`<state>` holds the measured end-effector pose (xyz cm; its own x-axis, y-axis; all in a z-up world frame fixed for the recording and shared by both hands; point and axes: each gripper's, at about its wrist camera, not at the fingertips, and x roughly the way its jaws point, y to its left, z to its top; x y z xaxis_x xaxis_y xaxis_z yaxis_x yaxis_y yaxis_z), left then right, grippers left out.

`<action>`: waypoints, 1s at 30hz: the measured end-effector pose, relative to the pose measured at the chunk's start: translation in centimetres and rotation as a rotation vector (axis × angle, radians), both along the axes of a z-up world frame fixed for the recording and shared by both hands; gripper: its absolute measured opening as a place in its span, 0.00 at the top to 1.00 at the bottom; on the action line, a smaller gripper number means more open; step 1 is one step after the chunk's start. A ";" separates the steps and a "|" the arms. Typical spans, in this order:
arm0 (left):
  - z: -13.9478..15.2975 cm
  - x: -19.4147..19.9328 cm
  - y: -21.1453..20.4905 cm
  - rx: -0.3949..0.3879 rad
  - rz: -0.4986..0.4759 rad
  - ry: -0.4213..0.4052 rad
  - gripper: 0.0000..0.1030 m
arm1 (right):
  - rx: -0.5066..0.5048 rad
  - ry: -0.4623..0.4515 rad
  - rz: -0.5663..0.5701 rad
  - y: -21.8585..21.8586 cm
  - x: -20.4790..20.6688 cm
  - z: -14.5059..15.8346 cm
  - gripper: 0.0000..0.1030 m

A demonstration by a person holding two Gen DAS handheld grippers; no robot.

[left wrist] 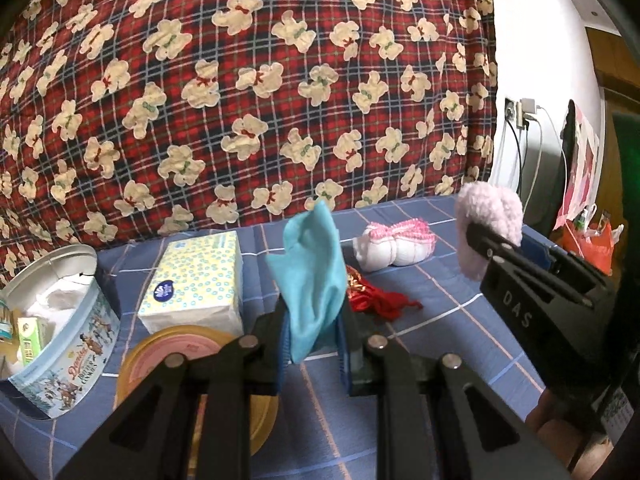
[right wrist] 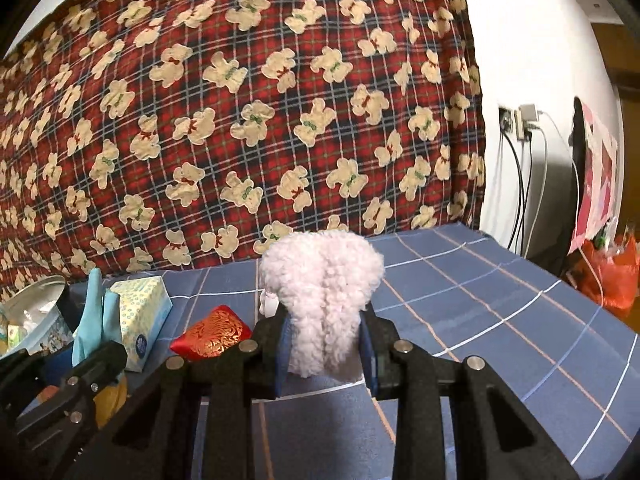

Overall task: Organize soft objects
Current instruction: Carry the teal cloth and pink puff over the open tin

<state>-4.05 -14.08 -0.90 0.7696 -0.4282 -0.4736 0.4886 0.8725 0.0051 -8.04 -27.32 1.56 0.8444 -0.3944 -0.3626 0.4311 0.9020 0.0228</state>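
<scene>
Softly, smooth turquoise cloth (left wrist: 310, 276), fluffy pink fleece (right wrist: 320, 300)

a thin turquoise cloth (left wrist: 310, 276) stands upright, pinched at its lower end. a fluffy pale-pink fleece piece (right wrist: 320, 300) also stands upright, clamped at its base. a white-and-pink knitted bundle (left wrist: 394, 246) and a red-and-gold satin pouch (right wrist: 212, 334) lie on the blue checked sheet (right wrist: 500, 300).

Fluffy pale-pink fleece piece (right wrist: 320, 296); smooth matt turquoise cloth (left wrist: 310, 280); shiny metal cookie tin (left wrist: 60, 332); glossy red brocade pouch (right wrist: 212, 332); checked cotton bedsheet (right wrist: 480, 300).
</scene>
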 end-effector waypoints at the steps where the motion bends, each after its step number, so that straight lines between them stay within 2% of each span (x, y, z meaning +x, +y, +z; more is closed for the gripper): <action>1: 0.0 -0.1 0.2 0.000 0.000 -0.004 0.83 | -0.008 -0.002 -0.003 0.2 -0.1 0.0 0.69; 14: 0.3 -0.8 2.5 -0.029 -0.006 -0.002 0.83 | -0.081 -0.029 0.033 3.2 -1.4 0.4 0.69; 24: 0.8 -0.9 4.8 -0.044 0.005 -0.015 0.83 | -0.083 -0.034 0.065 5.5 -1.9 0.3 0.69; 30: 1.1 -0.4 6.5 -0.050 0.023 -0.021 0.83 | -0.050 -0.057 0.100 7.3 -1.7 1.0 0.69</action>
<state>-4.48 -7.62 0.20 0.7893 -0.4326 -0.4357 0.4683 0.8831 -0.0285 -9.73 -20.07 2.55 0.8991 -0.3234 -0.2951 0.3380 0.9411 -0.0016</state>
